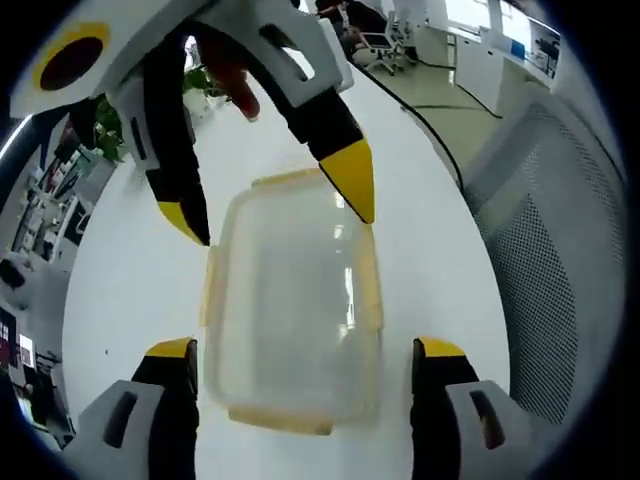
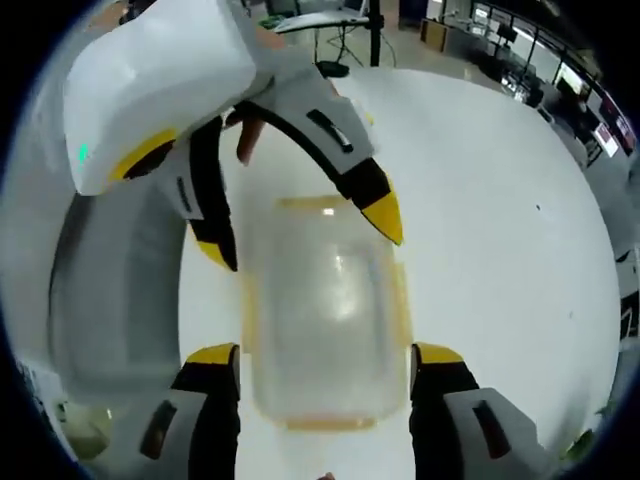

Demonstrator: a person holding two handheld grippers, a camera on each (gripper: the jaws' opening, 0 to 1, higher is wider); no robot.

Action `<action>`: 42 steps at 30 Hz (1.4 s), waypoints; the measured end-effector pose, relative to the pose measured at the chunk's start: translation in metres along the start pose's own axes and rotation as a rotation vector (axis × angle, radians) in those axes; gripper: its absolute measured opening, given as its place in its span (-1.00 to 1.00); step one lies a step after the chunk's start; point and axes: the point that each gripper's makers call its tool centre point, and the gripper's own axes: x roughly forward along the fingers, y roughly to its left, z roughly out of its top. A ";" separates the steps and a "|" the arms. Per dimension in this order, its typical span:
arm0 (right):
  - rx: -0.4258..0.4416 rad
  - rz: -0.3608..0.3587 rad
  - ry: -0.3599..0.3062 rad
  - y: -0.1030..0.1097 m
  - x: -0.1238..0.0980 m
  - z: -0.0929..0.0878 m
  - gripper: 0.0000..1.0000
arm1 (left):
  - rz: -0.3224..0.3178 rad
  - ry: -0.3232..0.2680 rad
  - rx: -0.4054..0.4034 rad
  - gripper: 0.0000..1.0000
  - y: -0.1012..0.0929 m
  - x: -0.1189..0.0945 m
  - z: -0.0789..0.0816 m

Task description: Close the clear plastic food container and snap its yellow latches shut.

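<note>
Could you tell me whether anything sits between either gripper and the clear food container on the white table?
Nothing visible does. The left gripper and the right gripper each straddle an end of the clear container with open jaws, on an otherwise bare patch of white table.

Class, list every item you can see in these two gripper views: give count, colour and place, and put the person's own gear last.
Clear plastic food container with yellow latches: one, see-through, lid on, lying on the table between both grippers.
White table: one, white, under the container.
Grey mesh chair: one, grey, beside the table in the left gripper view.
Green plant: one, green, past the table's far edge.
Office desks: several, white, in the background.
Left gripper: one, white, black, yellow-tipped, jaws open beside the container.
Right gripper: one, same colours, jaws open beside the container.
</note>
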 end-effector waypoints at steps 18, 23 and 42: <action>-0.050 -0.105 0.076 -0.003 0.015 -0.025 0.52 | -0.042 0.045 -0.003 0.79 0.004 0.015 -0.013; -0.054 -0.116 0.096 -0.006 0.015 -0.027 0.45 | -0.028 0.064 0.024 0.72 0.007 0.016 -0.017; -0.056 -0.117 0.098 -0.007 0.017 -0.025 0.45 | -0.024 0.049 0.012 0.71 0.007 0.015 -0.018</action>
